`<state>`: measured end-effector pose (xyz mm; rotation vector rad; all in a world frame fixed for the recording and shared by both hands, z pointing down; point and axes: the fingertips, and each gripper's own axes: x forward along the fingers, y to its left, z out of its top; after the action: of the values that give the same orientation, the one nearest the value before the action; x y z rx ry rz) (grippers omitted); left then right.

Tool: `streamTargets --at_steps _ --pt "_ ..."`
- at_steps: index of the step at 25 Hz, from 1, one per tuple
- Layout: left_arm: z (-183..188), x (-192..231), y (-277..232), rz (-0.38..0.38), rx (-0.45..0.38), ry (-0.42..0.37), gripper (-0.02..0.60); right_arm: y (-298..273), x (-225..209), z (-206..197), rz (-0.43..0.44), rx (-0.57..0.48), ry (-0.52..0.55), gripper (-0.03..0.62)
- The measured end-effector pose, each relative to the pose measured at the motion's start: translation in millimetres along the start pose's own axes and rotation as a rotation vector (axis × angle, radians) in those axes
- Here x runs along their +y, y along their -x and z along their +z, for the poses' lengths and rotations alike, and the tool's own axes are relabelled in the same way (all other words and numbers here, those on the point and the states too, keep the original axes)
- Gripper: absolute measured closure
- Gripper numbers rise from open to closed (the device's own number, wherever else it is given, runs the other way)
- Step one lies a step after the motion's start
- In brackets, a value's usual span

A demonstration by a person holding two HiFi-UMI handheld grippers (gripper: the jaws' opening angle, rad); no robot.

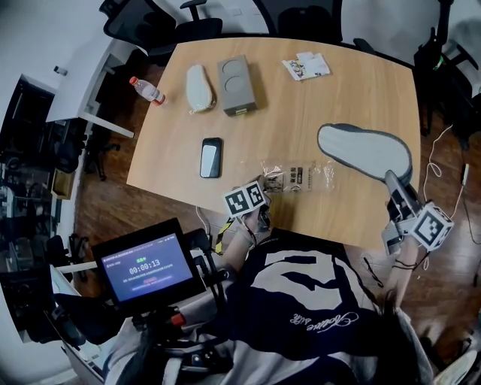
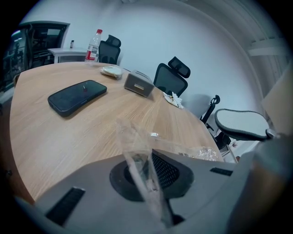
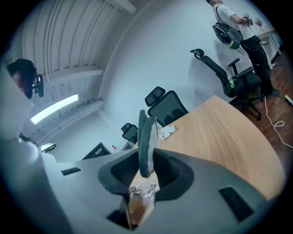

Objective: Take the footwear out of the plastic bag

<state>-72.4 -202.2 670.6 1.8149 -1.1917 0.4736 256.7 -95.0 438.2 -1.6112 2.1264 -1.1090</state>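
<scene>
A grey slipper (image 1: 364, 150) with a dark rim hangs over the table's right part, outside the bag. My right gripper (image 1: 391, 182) is shut on its near end. In the right gripper view the slipper (image 3: 146, 137) stands edge-on between the jaws of that gripper (image 3: 145, 160). The clear plastic bag (image 1: 298, 177) lies flat and crumpled on the table, left of the slipper. My left gripper (image 1: 267, 193) is shut on the bag's left end. In the left gripper view a strip of the bag (image 2: 137, 155) is pinched in the left gripper (image 2: 146, 178), and the slipper (image 2: 241, 124) floats at the right.
On the wooden table (image 1: 361, 90) lie a black phone (image 1: 211, 157), a grey box (image 1: 237, 84), a white slipper-shaped thing (image 1: 199, 87) and small packets (image 1: 306, 66). A water bottle (image 1: 148, 90) lies on the floor beyond the table's left edge. Office chairs (image 1: 188, 19) ring the far side.
</scene>
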Motion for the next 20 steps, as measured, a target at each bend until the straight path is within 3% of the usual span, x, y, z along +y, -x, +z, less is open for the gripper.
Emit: streamTargets --at_steps 5,12,20 --pt "-4 -15 -8 -0.027 0.012 -0.011 0.577 -26 11 -28 0.042 0.067 -0.025 0.502" --pt "-9 -47 -20 -0.105 0.008 0.041 0.578 -48 20 -62 0.098 0.118 -0.099 0.502" --pt "-24 -80 -32 -0.195 0.001 0.196 0.577 -72 29 -98 0.215 0.092 -0.290 0.502"
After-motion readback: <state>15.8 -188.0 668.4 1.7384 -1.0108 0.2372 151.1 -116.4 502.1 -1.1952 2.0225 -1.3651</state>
